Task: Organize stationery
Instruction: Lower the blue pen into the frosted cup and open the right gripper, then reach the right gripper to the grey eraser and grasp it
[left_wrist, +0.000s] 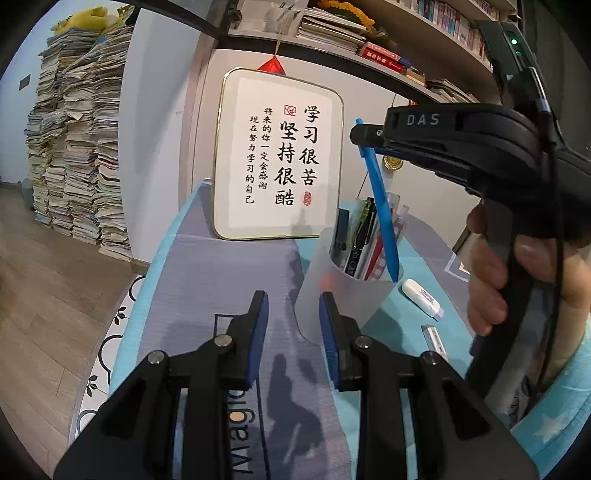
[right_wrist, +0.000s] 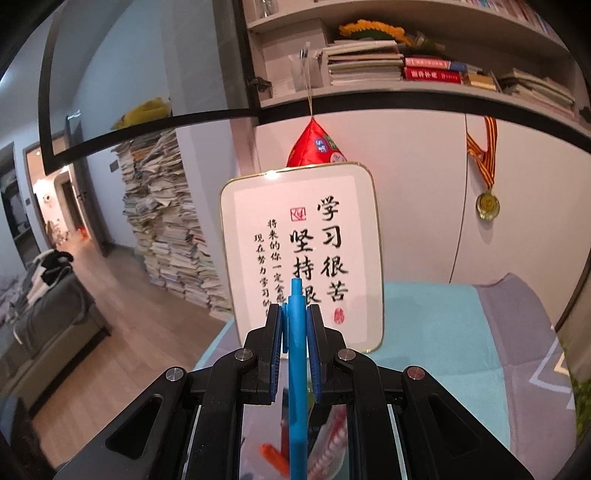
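**Blue pen poised over the cup**

At far left in the left wrist view, a paper stack (left_wrist: 79, 147) rises from the wood floor against the wall. Next to it a framed sign (left_wrist: 279, 155) with black calligraphy stands upright at the back of the table (left_wrist: 207, 266), which is covered in grey and teal cloth.

In the foreground the left gripper (left_wrist: 293, 321) hangs low over the cloth with its blue pads apart and nothing between them. Its right finger sits just in front of the frosted cup (left_wrist: 332, 302); whether it touches the wall cannot be told. The cup stands upright and holds several pens and a ruler-like strip.

Further right, the right gripper (left_wrist: 360, 134) comes in from the side, held by a hand (left_wrist: 495, 273). Its jaws are clamped on a blue pen (left_wrist: 382, 214) near the pen's top end. The pen slants down, its tip at the cup's right rim, just inside or at the edge. The right wrist view confirms the grip: the pads press on both sides of the pen (right_wrist: 297, 350), with the cup's contents blurred below.

On the teal cloth right of the cup lie a white eraser (left_wrist: 421, 297) and, nearer the camera, a small silver-white item (left_wrist: 436, 339), both apart from the cup.
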